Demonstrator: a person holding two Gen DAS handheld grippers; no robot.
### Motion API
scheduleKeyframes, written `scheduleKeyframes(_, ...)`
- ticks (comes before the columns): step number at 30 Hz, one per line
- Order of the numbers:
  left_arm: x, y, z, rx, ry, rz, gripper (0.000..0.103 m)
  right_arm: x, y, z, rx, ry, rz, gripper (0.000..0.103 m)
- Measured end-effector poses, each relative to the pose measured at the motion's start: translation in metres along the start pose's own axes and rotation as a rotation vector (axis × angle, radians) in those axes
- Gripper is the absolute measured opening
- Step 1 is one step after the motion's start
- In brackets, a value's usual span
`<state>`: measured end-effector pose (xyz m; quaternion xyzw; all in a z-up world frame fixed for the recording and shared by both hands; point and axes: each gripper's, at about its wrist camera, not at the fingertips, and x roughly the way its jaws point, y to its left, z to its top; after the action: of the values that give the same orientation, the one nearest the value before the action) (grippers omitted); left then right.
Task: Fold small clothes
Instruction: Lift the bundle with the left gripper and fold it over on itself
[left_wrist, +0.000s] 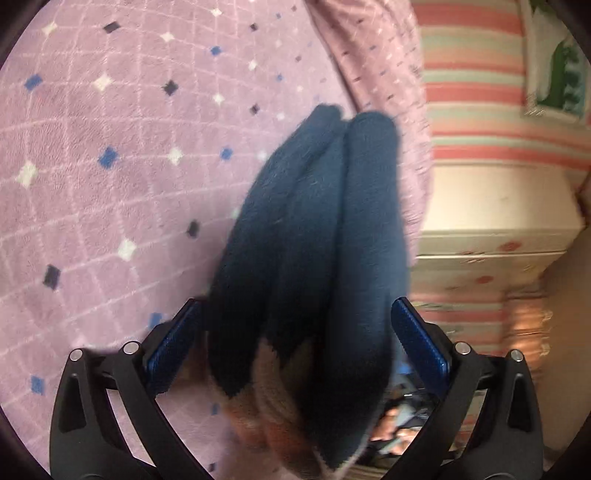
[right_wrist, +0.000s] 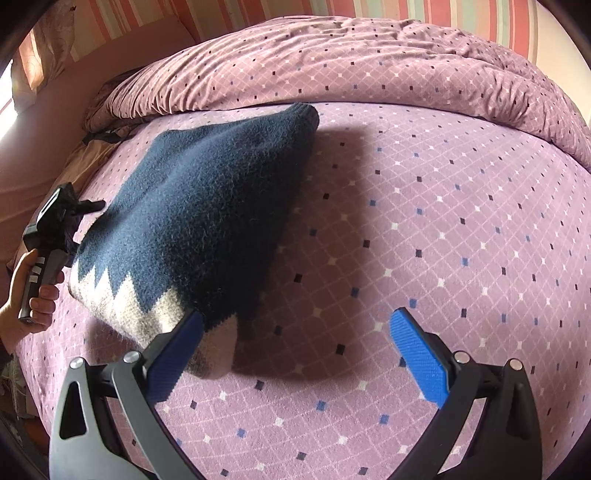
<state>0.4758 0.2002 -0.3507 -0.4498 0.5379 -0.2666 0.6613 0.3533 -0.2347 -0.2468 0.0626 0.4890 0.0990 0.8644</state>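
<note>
While the left claw (left_wrist: 295, 347) is spread wide, folded layers of the navy knitted sweater (left_wrist: 314, 240) are seen between its blue pads (left_wrist: 421, 343), though it cannot be told whether they are pinched. The right claw (right_wrist: 295, 350) is likewise held spread, its left pad just in front of the sweater's beige zigzag hem (right_wrist: 147, 306). The sweater (right_wrist: 195, 218) is raised off the bed sheet (right_wrist: 424, 240), whose open stretch lies to the right. A rumpled duvet (right_wrist: 369, 62) bounds the far edge. A striped wall (left_wrist: 476, 92) is seen beyond.
</note>
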Motion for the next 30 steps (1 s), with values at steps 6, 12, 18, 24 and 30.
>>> scheduleKeyframes(6, 0.015, -0.007, 0.000, 0.015, 0.090, -0.136, 0.100, 0.003, -0.001, -0.003, -0.002, 0.012, -0.004, 0.101)
scheduleKeyframes(12, 0.037, -0.039, -0.005, 0.160, 0.178, 0.086, 0.100, 0.007, 0.005, -0.005, -0.013, 0.017, 0.005, 0.101)
scheduleKeyframes(18, 0.058, -0.066, -0.009, 0.226, 0.206, 0.267, 0.100, 0.015, -0.005, 0.000, 0.052, 0.019, 0.036, 0.101)
scheduleKeyframes(24, 0.072, -0.080, -0.015, 0.273, 0.185, 0.387, 0.100, 0.031, -0.023, 0.029, 0.197, 0.004, 0.186, 0.101)
scheduleKeyframes(30, 0.085, -0.085, -0.009, 0.264, 0.200, 0.412, 0.100, 0.075, -0.034, 0.025, 0.425, 0.123, 0.528, 0.101)
